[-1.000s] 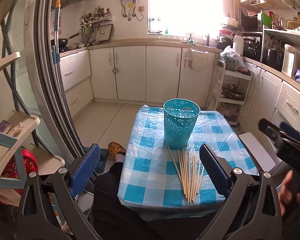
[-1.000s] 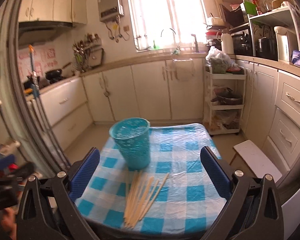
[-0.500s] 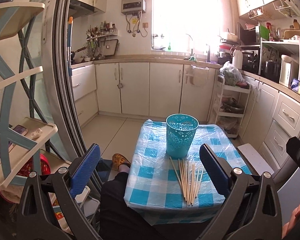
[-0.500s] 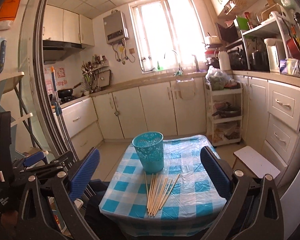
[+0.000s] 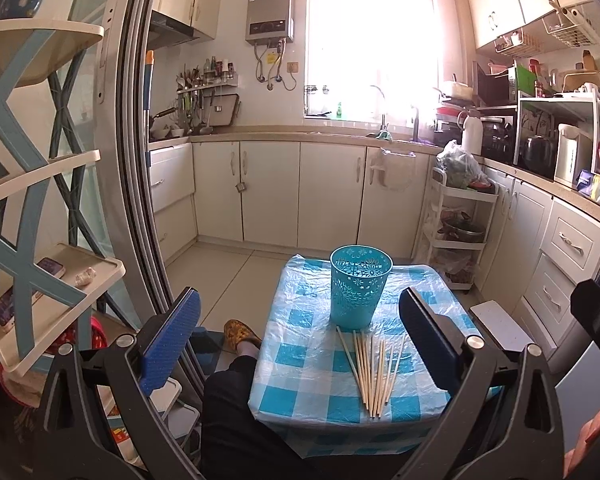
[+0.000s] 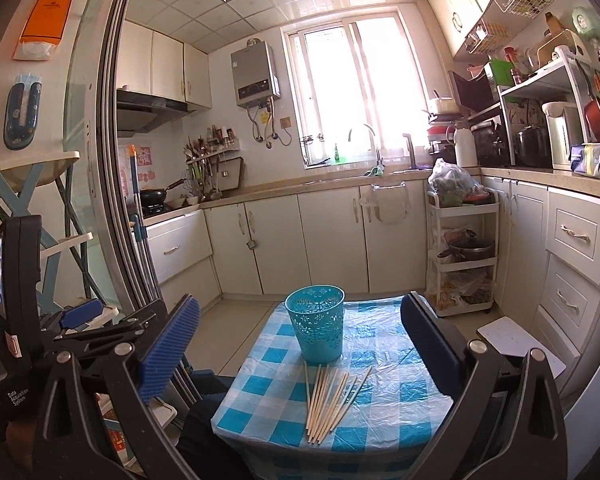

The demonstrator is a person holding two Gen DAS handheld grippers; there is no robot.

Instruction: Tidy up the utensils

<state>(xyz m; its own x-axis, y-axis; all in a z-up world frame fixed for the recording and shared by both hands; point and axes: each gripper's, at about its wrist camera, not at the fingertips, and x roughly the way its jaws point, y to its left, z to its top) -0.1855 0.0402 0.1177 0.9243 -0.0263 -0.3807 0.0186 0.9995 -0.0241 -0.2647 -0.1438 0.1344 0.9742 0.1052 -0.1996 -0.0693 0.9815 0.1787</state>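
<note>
Teal perforated plastic cup (image 5: 360, 291) sat upright in the lower middle of the left wrist frame, on a small bench covered in a blue-and-white checked plastic sheet (image 5: 300, 364). Right in front of it, toward the camera, a loose bunch of thin wooden chopsticks (image 5: 371, 372) lay flat on the sheet, roughly side by side but fanned out a bit, far tips almost at the cup's base. None were in the cup yet, so the sorting hadn't really started.

Left gripper (image 5: 298, 330) was spread wide, blue pads far apart, holding nothing and hanging well back from the bench. Right gripper (image 6: 300, 340) was the same deal: wide, empty, up high and well off the sticks. You could see the left rig over at the left edge of the right wrist frame too.

What I'd worry about: those sticks are skinny, round and lying flat on slick plastic. Pinching one flat off the sheet could roll it, nudge its neighbours, or snag the wrinkly cover. A few sit near the front edge of the bench, so a sloppy push might send them onto the floor. Also the cup looks light, so poking a stick against the rim could tip it.
</note>
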